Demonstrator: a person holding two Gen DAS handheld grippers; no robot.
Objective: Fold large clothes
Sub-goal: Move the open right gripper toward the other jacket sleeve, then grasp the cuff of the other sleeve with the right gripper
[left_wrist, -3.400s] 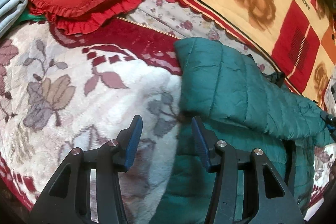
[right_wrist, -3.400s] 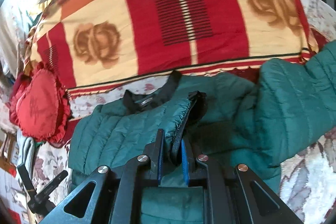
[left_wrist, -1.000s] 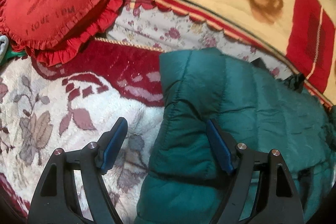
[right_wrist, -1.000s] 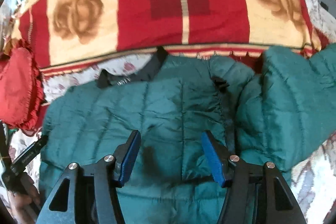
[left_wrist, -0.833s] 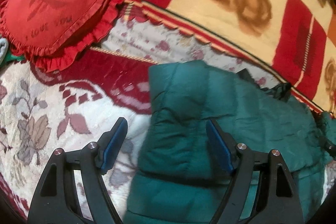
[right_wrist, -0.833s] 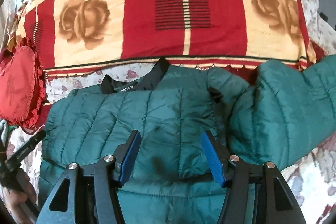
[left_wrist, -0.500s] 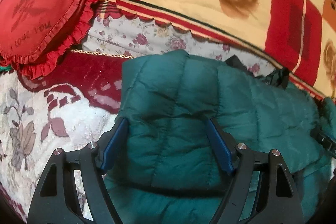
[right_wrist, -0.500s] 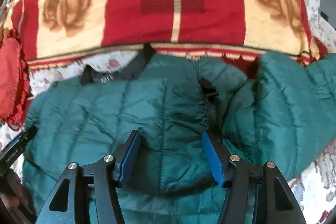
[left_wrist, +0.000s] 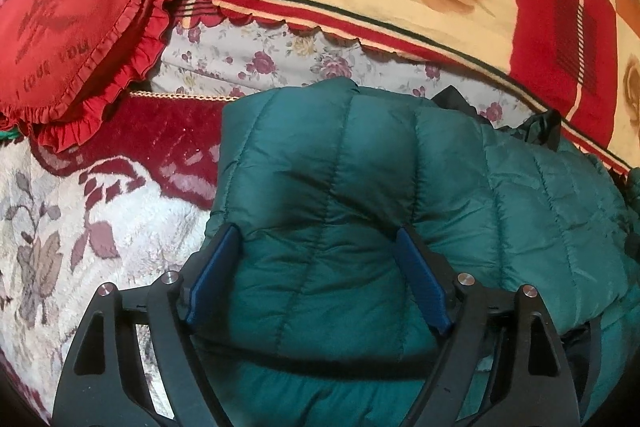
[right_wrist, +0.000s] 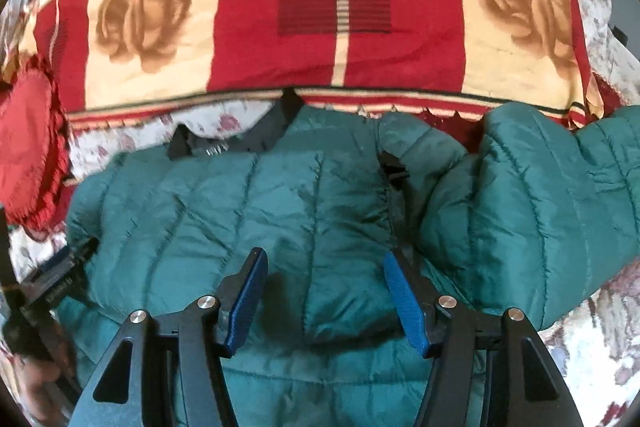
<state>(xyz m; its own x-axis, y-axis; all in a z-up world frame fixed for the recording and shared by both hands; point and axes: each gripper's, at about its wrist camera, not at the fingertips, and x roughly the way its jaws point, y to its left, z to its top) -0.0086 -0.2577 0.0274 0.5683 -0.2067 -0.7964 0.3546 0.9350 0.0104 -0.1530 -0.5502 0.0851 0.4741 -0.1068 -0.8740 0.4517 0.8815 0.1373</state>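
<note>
The green quilted jacket [left_wrist: 360, 187] lies on a floral bedspread [left_wrist: 60, 227], its folded-over panel spread under both tools. The left gripper [left_wrist: 316, 279] stands wide open, straddling the panel's left end and clamping nothing. The right gripper [right_wrist: 324, 301] gapes equally wide over the panel's right part, holding nothing. A red heart cushion [left_wrist: 72, 11] and a rose-patterned blanket [right_wrist: 320, 7] lie beyond.

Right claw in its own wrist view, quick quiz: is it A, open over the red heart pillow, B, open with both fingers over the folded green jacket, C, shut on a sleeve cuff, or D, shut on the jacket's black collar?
B: the right claw is open, its blue fingers spread apart over the folded green puffer jacket, gripping nothing; the black collar lies farther back.
</note>
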